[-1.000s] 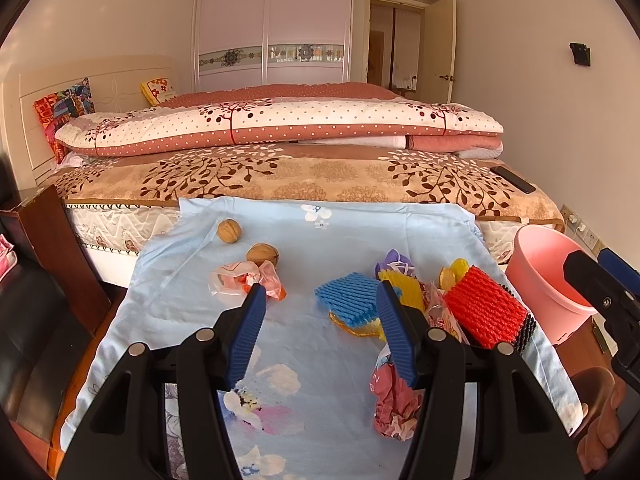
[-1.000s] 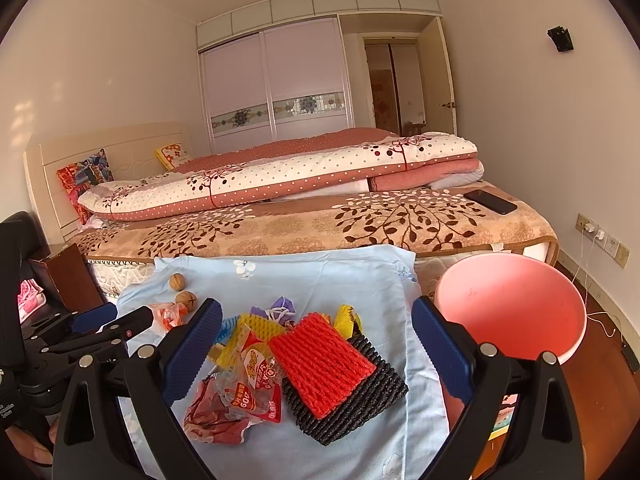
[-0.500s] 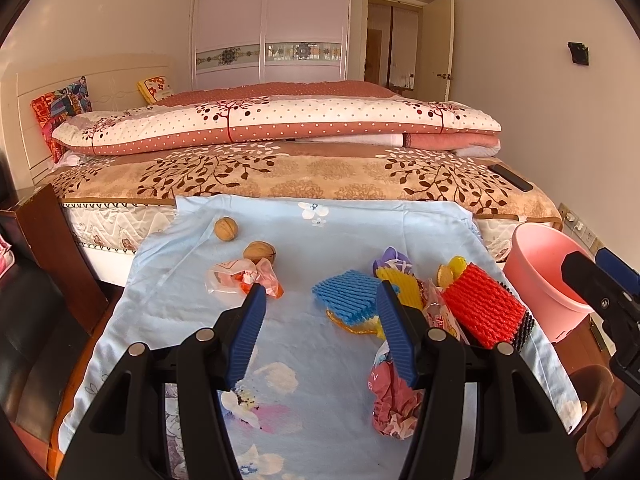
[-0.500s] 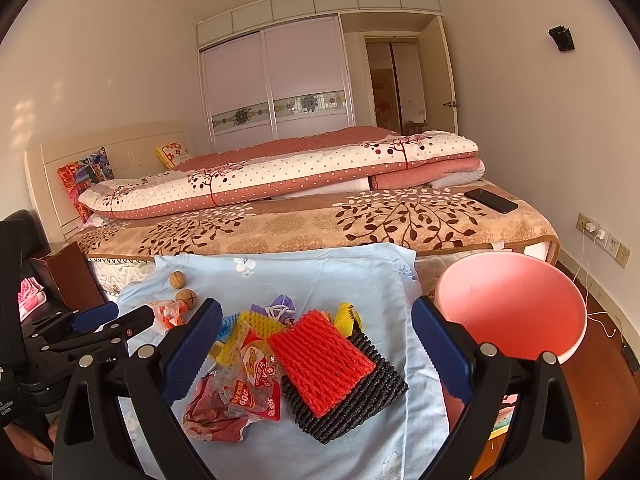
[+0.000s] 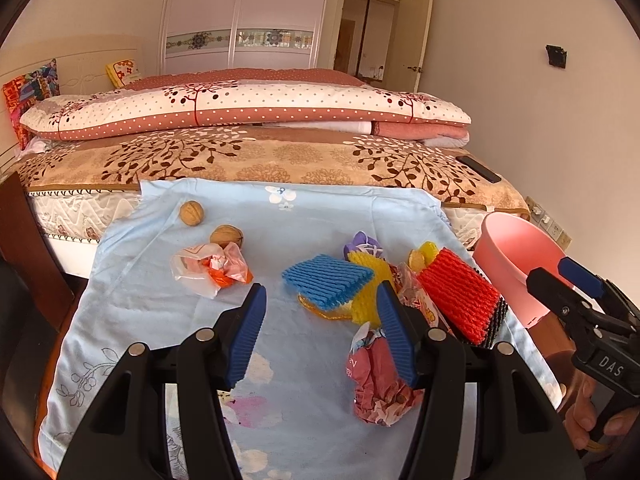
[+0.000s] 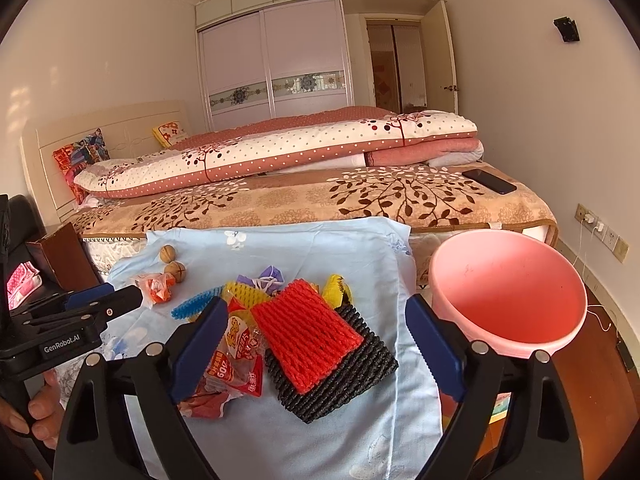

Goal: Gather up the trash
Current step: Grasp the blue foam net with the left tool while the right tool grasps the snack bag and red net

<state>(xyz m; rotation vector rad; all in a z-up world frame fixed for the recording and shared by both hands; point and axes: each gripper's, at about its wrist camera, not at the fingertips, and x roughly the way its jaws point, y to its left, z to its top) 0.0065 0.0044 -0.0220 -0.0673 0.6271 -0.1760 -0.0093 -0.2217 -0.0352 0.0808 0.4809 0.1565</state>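
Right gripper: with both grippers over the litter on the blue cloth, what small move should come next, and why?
Probably lower the right gripper onto the red foam net and close. Its jaws stand wide with nothing between them and have just been closing a little. The net lies on top of the black foam net, right beside the empty pink bucket.

I face a bed under folded quilts; behind it a wardrobe, perhaps a doorway.
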